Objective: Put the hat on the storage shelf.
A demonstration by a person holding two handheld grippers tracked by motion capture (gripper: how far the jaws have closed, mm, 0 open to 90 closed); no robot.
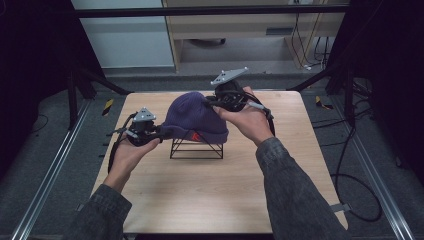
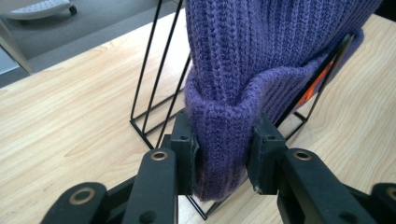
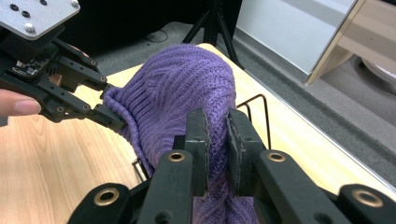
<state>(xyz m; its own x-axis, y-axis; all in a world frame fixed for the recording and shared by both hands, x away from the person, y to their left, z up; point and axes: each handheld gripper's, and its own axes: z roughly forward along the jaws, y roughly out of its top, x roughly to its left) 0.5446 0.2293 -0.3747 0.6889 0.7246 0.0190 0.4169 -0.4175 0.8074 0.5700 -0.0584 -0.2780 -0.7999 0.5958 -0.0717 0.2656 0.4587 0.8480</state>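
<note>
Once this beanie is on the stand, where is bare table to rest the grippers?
The table is bare in front, between the wire stand and the near edge, and along the right edge. It is crowded mid-table: the left gripper and right gripper both clamp the purple beanie over the stand.

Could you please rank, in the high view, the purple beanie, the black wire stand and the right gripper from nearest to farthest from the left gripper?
1. Purple beanie: its folded cuff is clamped in the left gripper, at the hat's left edge.
2. Black wire stand: under the beanie, just right of that gripper.
3. Right gripper: across the hat, pinching its far right side.
</note>
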